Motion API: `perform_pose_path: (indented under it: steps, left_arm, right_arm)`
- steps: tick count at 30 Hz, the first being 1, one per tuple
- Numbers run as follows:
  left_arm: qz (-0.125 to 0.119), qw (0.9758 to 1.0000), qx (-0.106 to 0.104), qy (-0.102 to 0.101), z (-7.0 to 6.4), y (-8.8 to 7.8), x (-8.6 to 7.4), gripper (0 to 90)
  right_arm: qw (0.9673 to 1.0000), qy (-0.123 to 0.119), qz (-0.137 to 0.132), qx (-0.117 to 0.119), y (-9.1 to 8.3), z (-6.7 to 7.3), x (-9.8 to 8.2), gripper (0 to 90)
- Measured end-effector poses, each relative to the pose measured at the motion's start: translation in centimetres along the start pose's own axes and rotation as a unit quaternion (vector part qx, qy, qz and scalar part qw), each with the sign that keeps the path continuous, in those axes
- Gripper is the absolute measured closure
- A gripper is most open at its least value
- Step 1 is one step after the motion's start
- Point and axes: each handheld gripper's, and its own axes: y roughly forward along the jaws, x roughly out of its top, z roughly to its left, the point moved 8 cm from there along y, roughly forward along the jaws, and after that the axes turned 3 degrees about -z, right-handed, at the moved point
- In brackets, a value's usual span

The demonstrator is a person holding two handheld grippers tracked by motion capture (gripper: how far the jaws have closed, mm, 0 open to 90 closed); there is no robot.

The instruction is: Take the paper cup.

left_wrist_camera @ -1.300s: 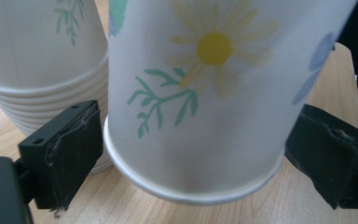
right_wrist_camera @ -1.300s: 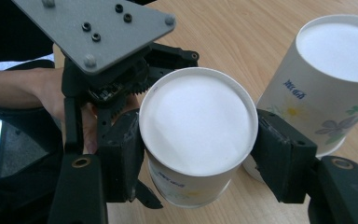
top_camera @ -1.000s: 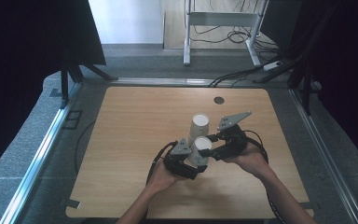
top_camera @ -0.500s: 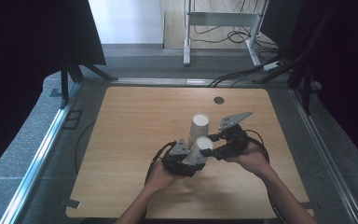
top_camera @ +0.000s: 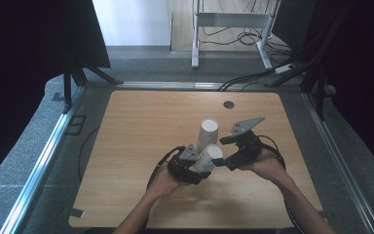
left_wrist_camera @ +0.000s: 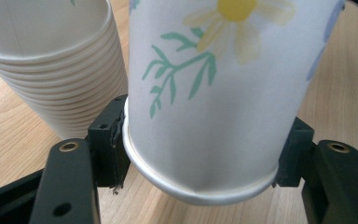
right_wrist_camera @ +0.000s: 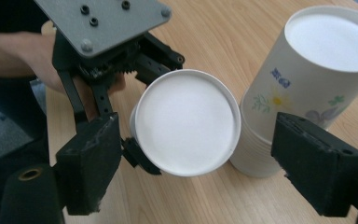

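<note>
A flowered paper cup lies tilted above the table, its white base facing the right gripper view. My left gripper is shut on it near the rim, pads pressed on both sides. My right gripper has just been opening. The cup's base end sits between its jaws, and the pads stand clear of it. An upside-down stack of the same cups stands on the table just behind, close beside the held cup. In the right gripper view the left gripper's grey plate is at the top left.
The wooden table has a small round dark hole near its far edge. Cables trail from both grippers toward the person. Metal rails run along the table's left and right sides, and dark curtains hang beyond.
The left jaws have closed on the cup and the right jaws have parted from it. Both hands have kept their places.
</note>
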Motion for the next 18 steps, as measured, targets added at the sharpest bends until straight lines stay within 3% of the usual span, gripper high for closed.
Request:
perform_pose_path:
  steps: [8,12,18]
  left_arm:
    - [0.048,0.9981,-0.019,0.033,-0.4,-0.1,0.1,34.5]
    - [0.077,0.9952,-0.033,0.051,-0.7,-0.2,0.0,34.1]
    - [0.108,0.9912,-0.047,0.061,-0.9,-0.4,-0.1,34.0]
  right_arm:
    - [0.9994,-0.013,0.030,0.011,0.2,0.3,-0.9,13.6]
    - [0.9987,-0.019,0.044,0.017,0.5,0.6,-1.4,13.3]
    - [0.9968,-0.033,0.065,0.033,0.9,1.2,-2.1,12.8]
